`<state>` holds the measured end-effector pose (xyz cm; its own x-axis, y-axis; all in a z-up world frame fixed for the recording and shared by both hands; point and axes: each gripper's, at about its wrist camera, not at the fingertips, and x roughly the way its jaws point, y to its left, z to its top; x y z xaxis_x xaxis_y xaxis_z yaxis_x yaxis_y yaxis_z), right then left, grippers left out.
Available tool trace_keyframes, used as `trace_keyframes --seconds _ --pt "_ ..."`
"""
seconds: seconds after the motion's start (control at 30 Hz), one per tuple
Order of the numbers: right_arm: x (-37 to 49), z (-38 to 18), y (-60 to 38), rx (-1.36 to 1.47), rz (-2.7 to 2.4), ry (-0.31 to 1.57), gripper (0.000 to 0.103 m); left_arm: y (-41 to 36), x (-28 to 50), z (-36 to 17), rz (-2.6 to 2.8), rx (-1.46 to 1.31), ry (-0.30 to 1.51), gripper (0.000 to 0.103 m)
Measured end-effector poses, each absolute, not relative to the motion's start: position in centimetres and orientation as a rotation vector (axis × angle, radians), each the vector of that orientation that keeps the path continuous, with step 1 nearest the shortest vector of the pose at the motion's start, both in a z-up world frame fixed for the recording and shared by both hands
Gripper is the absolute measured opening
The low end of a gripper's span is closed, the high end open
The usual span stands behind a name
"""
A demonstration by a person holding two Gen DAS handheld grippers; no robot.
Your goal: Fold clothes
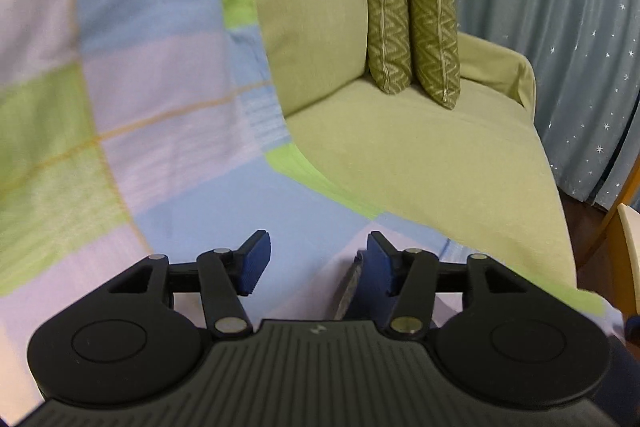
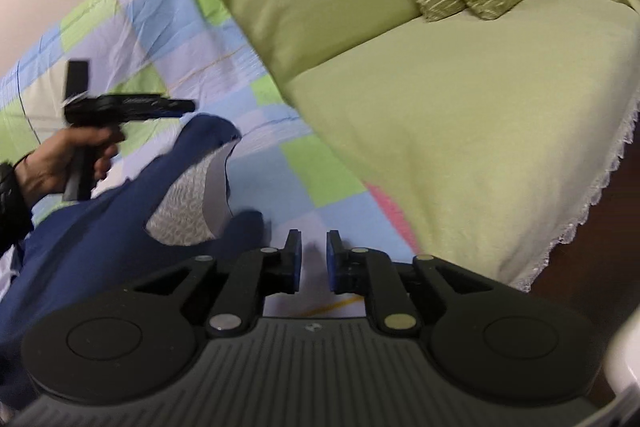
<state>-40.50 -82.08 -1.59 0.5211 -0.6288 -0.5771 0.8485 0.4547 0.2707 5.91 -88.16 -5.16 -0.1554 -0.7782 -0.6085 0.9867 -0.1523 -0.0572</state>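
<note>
A navy garment (image 2: 100, 227) with a grey patterned lining (image 2: 188, 207) lies crumpled on the pastel checked sheet (image 2: 192, 39), left of my right gripper (image 2: 314, 247). That gripper's blue pads stand a narrow gap apart with only the sheet showing between them. A hand (image 2: 52, 163) holds my left gripper (image 2: 180, 105) above the garment's far end. In the left wrist view the left gripper (image 1: 318, 247) is open wide over the sheet (image 1: 160, 67), nothing between its pads. A fold of the navy garment (image 1: 350, 287) lies against its right finger.
The sheet lies over the left part of a sofa with a light green cover (image 1: 420, 155). Two olive zigzag cushions (image 1: 412, 27) lean at the back. A star-dotted curtain (image 1: 540, 7) hangs behind. The cover's lace hem (image 2: 580, 211) drops to a dark floor on the right.
</note>
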Motion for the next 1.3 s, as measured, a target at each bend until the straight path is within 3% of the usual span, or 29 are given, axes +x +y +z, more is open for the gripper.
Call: trace_keyframes --seconds 0.2,0.37,0.63,0.73,0.93,1.1,1.13,1.2,1.23,1.3 --pt "-39.5 -0.4 -78.7 0.594 -0.809 0.398 0.023 -76.0 5.6 -2.0 -1.627 0.532 0.507 0.058" --pt "-36.7 -0.3 -74.0 0.617 -0.591 0.448 0.040 -62.0 5.8 -0.5 -1.465 0.562 0.500 0.060" --pt "-30.8 -0.2 -65.9 0.511 -0.344 0.584 0.043 -40.9 7.3 0.9 -1.162 0.641 0.533 0.063" --pt "-28.4 -0.1 -63.6 0.434 -0.254 0.631 0.043 -34.3 8.6 0.8 -1.082 0.544 0.606 0.067" --pt "-22.4 -0.6 -57.4 0.195 -0.060 0.750 0.044 -32.0 8.8 0.0 -1.100 0.446 0.609 0.076" --pt "-18.6 -0.6 -53.4 0.067 0.038 0.798 0.051 -34.5 10.1 -1.7 -1.187 0.450 0.590 0.074" --pt "-18.0 -0.6 -52.8 0.033 0.051 0.811 0.052 -34.7 10.3 -2.1 -1.201 0.452 0.597 0.067" --pt "-17.1 -0.9 -51.5 -0.036 0.064 0.847 0.053 -35.8 11.2 -3.1 -1.242 0.487 0.629 0.012" --pt "-16.8 -1.1 -51.0 -0.069 0.068 0.864 0.053 -36.0 11.4 -3.3 -1.248 0.501 0.639 0.004" --pt "-16.6 -1.6 -50.3 -0.121 0.068 0.893 0.053 -35.5 12.0 -2.9 -1.265 0.493 0.608 0.004"
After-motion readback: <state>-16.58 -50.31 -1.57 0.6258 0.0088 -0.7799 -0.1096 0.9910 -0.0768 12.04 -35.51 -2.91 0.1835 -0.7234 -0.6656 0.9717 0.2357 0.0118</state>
